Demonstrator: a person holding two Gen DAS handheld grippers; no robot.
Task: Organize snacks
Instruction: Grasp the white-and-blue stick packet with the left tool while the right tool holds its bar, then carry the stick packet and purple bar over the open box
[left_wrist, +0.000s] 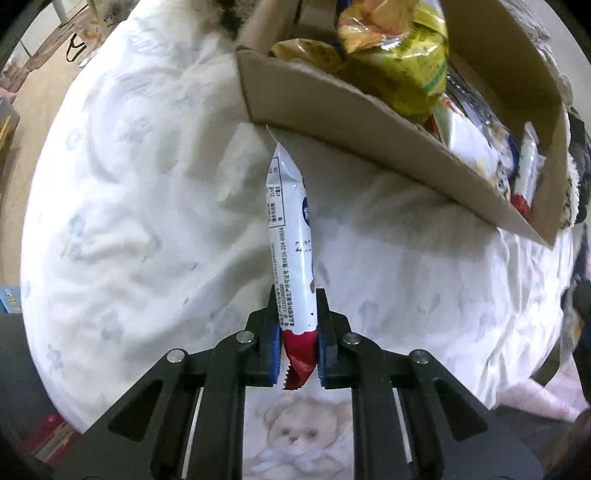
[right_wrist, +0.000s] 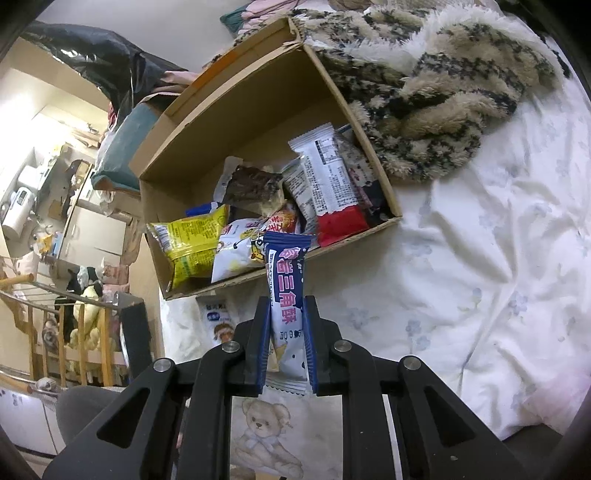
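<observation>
Black fingers of the left tool (left_wrist: 297, 314) were clenched on a white snack packet with a red end (left_wrist: 293, 236), its blue pads pressing the packet near that red end while the white length pointed away toward the cardboard box (left_wrist: 332, 107). That packet's far tip reached just under the box's near wall, above a white bedsheet (left_wrist: 129, 184) with a faint floral print. Inside the box lay a yellow-green snack bag (left_wrist: 406, 62) and, toward the right end, several white wrappers. A teddy bear print (left_wrist: 299, 435) showed on the fabric below the tool. In the right wrist view, the right tool (right_wrist: 286, 321) was clamped on a blue and white snack packet (right_wrist: 286, 280) printed with pink characters, held upright in front of the box's (right_wrist: 240, 122) near edge. Within the box sat a yellow snack bag (right_wrist: 188, 247), a dark brown wrapper (right_wrist: 251, 184) and a long white packet with a red end (right_wrist: 328, 184). A shaggy patterned blanket (right_wrist: 443, 92) lay on the bedsheet beside the box.
</observation>
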